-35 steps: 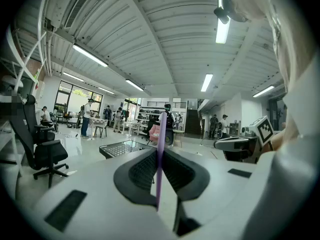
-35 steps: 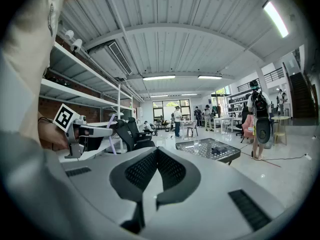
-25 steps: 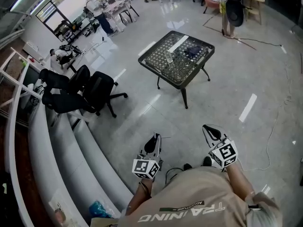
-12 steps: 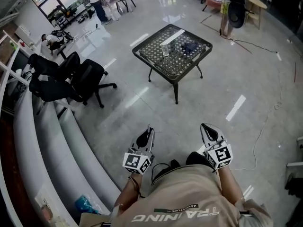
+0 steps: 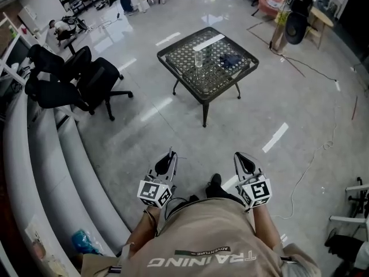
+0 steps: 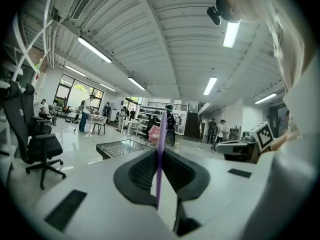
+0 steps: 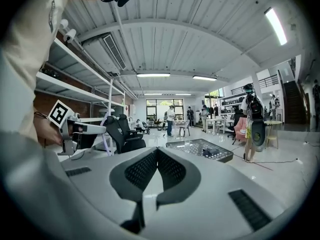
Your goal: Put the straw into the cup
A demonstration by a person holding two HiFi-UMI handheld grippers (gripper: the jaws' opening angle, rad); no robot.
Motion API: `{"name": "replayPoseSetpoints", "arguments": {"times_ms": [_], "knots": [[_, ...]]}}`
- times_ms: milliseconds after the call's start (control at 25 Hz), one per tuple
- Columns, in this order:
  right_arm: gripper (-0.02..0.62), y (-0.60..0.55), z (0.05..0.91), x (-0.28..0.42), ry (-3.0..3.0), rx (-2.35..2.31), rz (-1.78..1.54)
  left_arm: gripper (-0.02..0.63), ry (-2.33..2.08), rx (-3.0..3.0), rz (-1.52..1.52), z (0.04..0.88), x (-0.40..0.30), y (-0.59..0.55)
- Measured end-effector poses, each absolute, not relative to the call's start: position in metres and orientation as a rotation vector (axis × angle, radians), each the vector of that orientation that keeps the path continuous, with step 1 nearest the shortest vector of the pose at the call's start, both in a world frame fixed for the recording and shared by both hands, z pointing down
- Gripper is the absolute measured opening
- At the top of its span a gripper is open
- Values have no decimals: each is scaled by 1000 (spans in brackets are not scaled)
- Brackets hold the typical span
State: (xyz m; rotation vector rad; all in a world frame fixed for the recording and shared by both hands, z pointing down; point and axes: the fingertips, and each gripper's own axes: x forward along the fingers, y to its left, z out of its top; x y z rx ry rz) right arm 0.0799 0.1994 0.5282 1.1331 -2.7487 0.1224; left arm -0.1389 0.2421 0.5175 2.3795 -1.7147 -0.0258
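Note:
A clear cup [image 5: 199, 59] stands on the black mesh table [image 5: 180, 51] a few steps ahead of me. In the left gripper view a thin purple straw [image 6: 161, 149] stands upright between the jaws, and my left gripper [image 6: 160, 154] is shut on it. In the head view that left gripper [image 5: 170, 154] is held low in front of the person's body, far from the table. My right gripper [image 5: 238, 156] hangs beside it. The right gripper view shows this gripper [image 7: 156, 155] shut with nothing between its jaws. The table [image 7: 200, 149] lies ahead, to the right.
A dark cloth [image 5: 230, 58] and a white strip [image 5: 209, 42] also lie on the table. Black office chairs [image 5: 75, 82] stand to the left, beside a curved grey bench [image 5: 40, 172]. A thin cable [image 5: 314, 154] runs over the glossy floor on the right. People stand far off.
The table and chairs have drifted closer and lower in the head view as the person walks forward. Both grippers stay low and shut, the straw still in the left one.

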Motion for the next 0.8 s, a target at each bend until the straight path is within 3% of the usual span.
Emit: {"name": "replayPoseSetpoints", "arguments": {"times_ms": [400, 800], "knots": [[17, 107, 527, 83, -2821, 1045, 109, 43, -1822, 2428, 4, 480, -126, 153], [17, 61, 549, 80, -2786, 967, 169, 43, -1916, 2336, 25, 477, -156, 95]]}}
